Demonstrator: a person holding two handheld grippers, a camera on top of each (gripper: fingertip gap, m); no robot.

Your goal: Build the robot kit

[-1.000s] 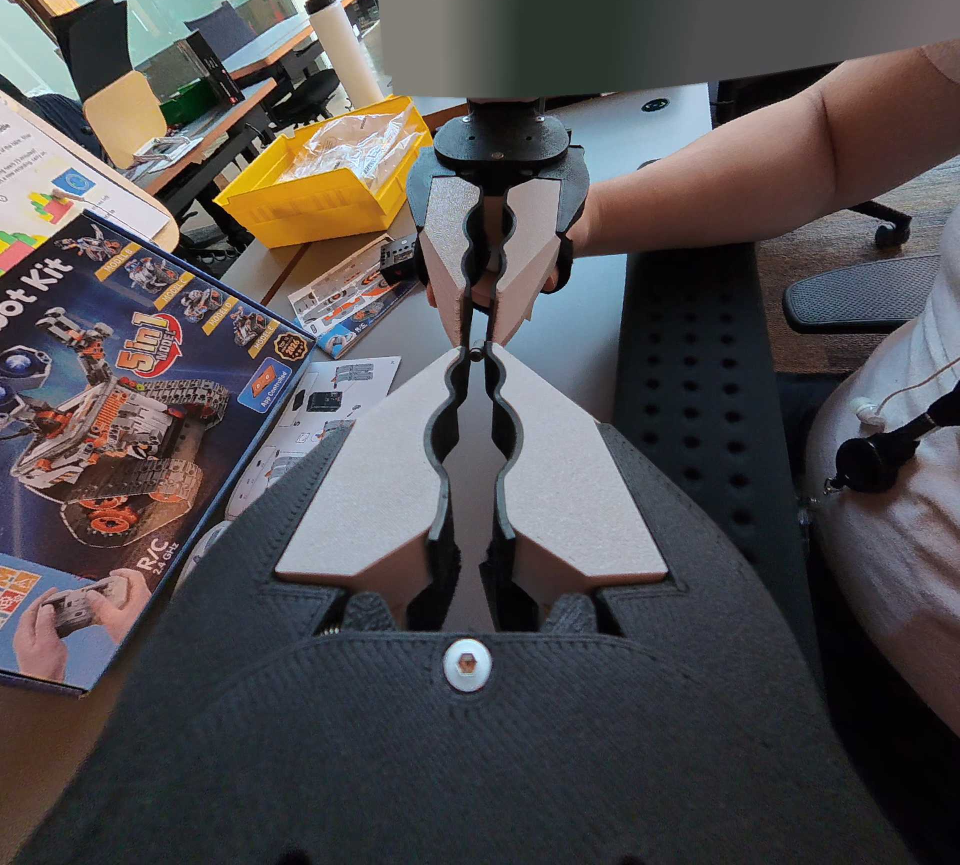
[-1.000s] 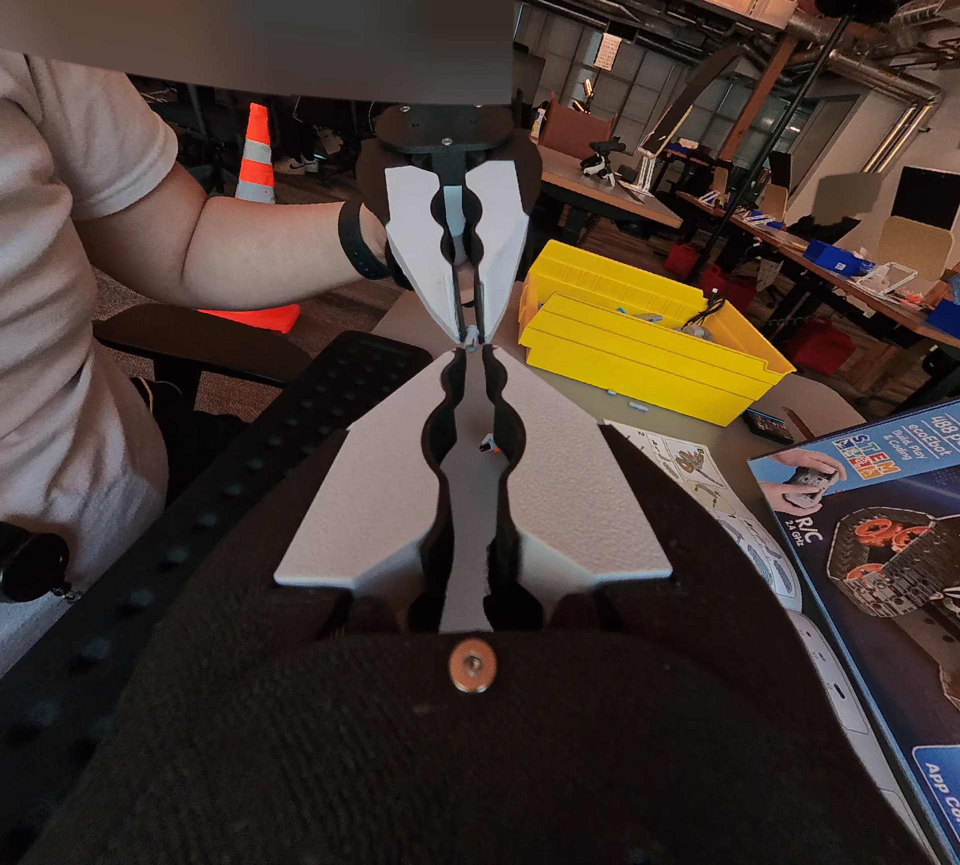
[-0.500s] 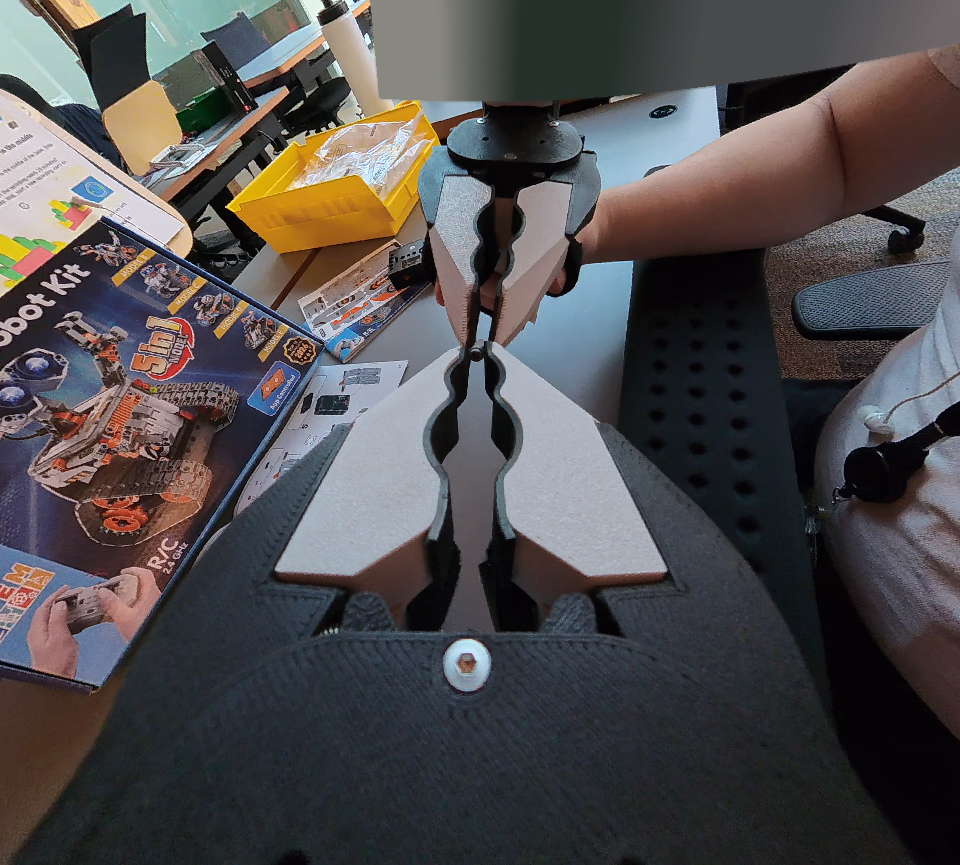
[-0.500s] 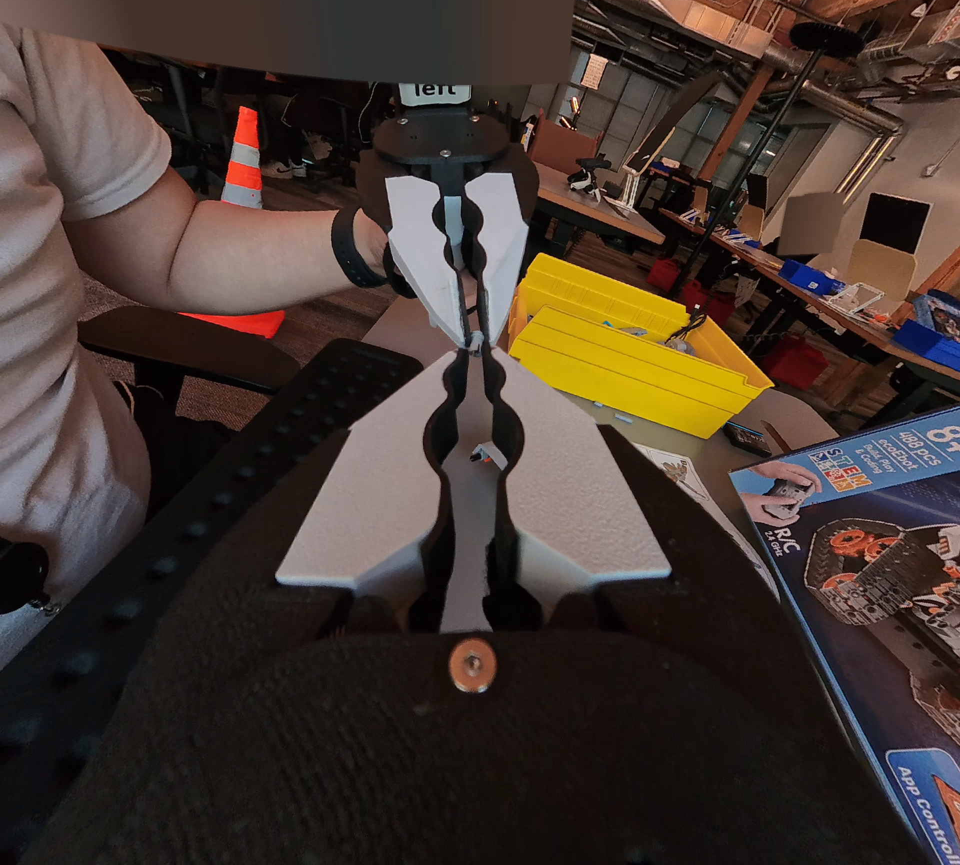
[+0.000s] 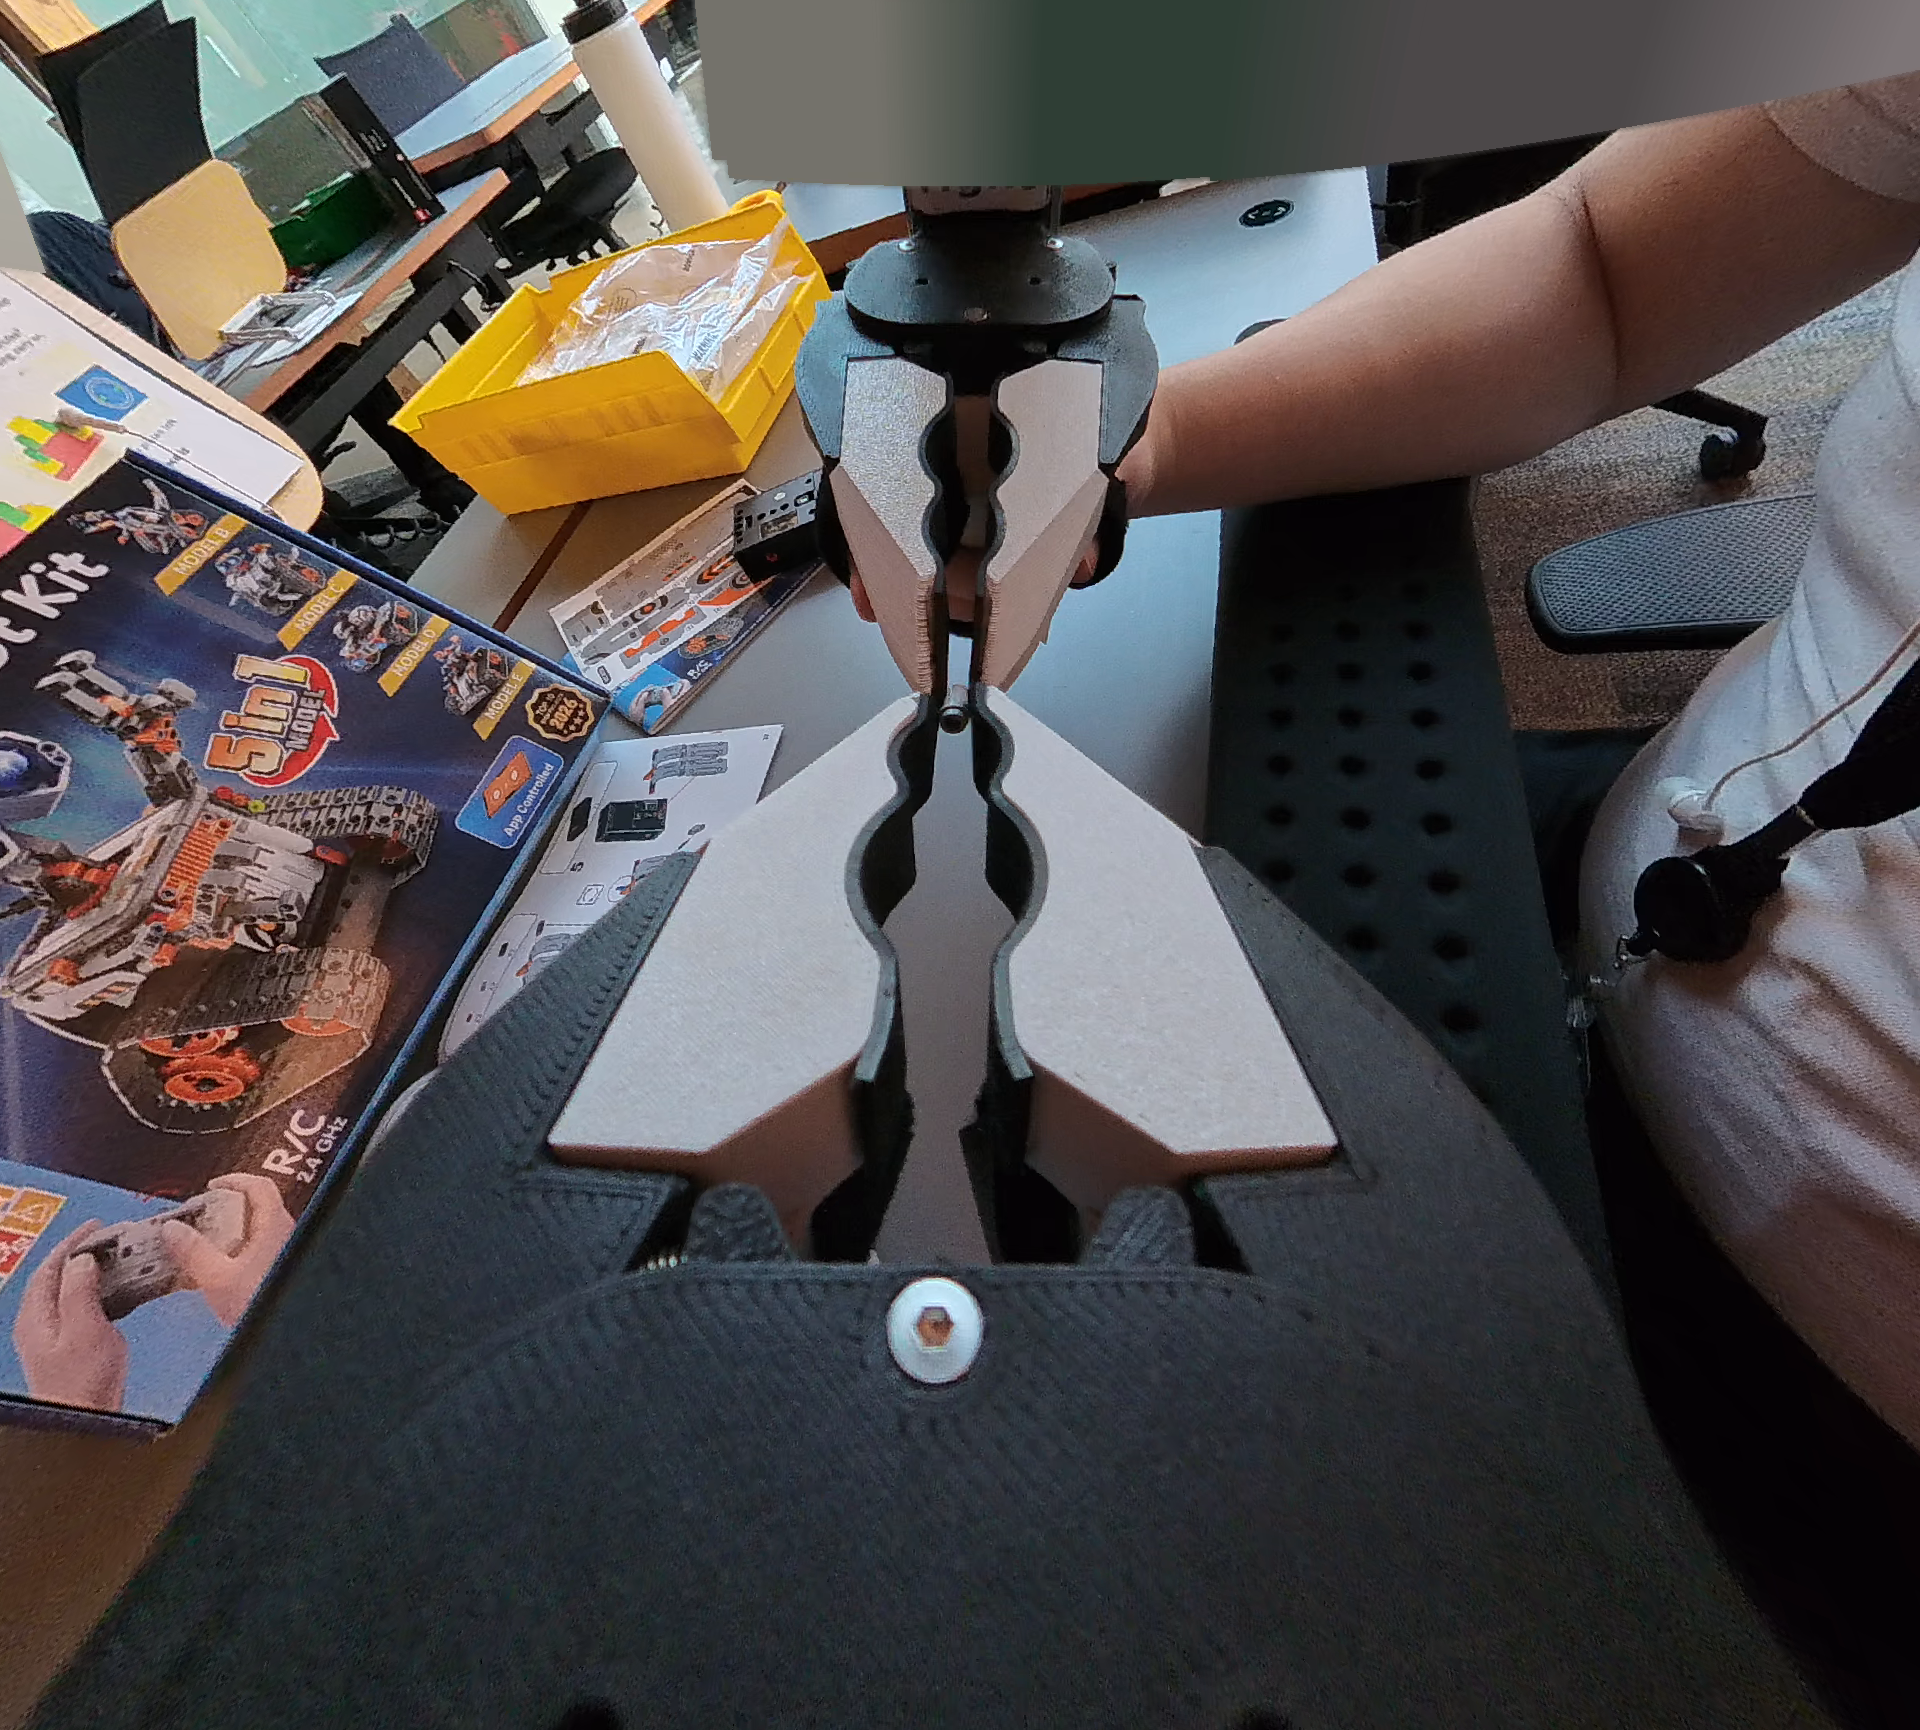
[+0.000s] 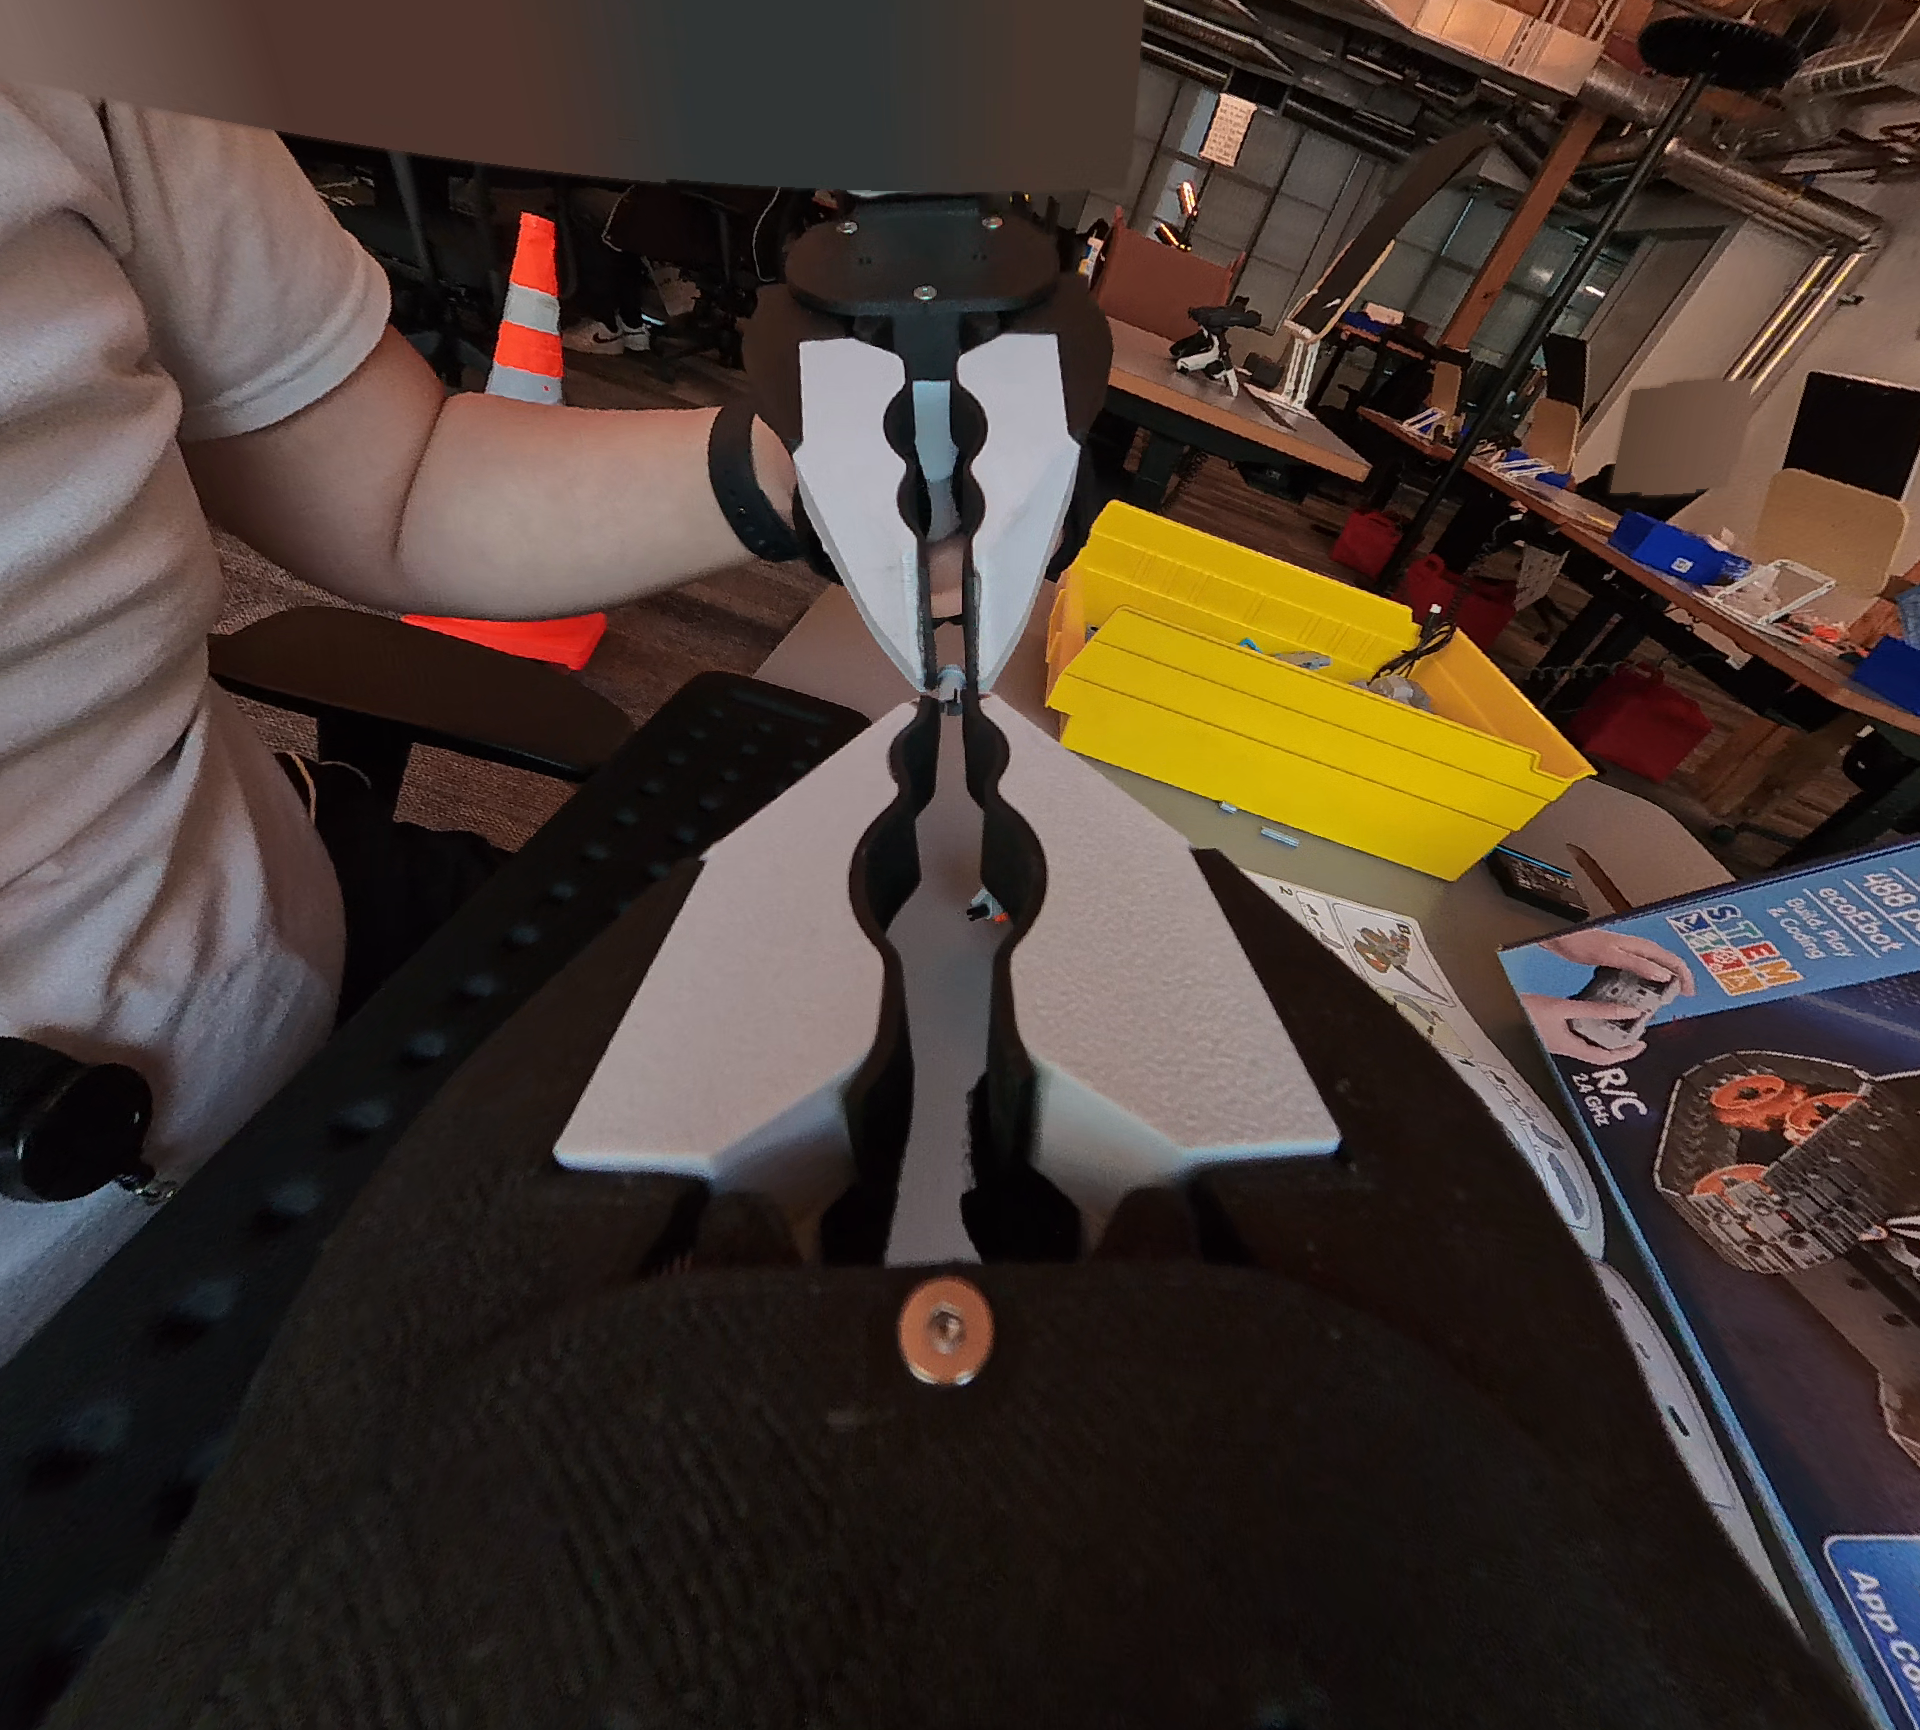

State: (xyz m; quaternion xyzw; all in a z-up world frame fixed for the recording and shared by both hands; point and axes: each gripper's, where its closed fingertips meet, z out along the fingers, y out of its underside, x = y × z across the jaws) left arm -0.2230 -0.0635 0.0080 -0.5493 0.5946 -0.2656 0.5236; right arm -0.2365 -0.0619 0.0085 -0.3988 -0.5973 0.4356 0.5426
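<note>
Both grippers meet tip to tip above the grey table [image 5: 1164,724], each narrowed down on the same tiny pin-like piece [image 5: 952,716], grey and hard to make out in any detail. Seen from the left wrist view, the left gripper [image 5: 951,704] has its tan fingers nearly closed, with the little piece pinched at the tips; the right gripper [image 5: 951,678] points back at it from the far side, its fingers narrowed onto the same piece, held by a hand [image 5: 971,579] behind it. From the right wrist view the right gripper [image 6: 948,706] shows white fingers drawn almost together on the small piece [image 6: 948,681], and the left gripper [image 6: 945,667] faces it, with a black wristband [image 6: 743,485] on the arm behind.

Below the left gripper's tips, a printed leaflet [image 5: 623,807] lies on the table, touching the corner of a large blue toy-kit box [image 5: 239,849] toward the table's left edge. A second folded booklet [image 5: 675,610] lies farther back, a small black block [image 5: 774,527] at its far end. A yellow bin [image 5: 613,392] holding clear plastic bags [image 5: 665,309] stands at the far left corner. In the right wrist view another yellow bin [image 6: 1278,745] sits at the far edge, and a tiny black and orange part [image 6: 982,911] lies on the table under the right gripper.
</note>
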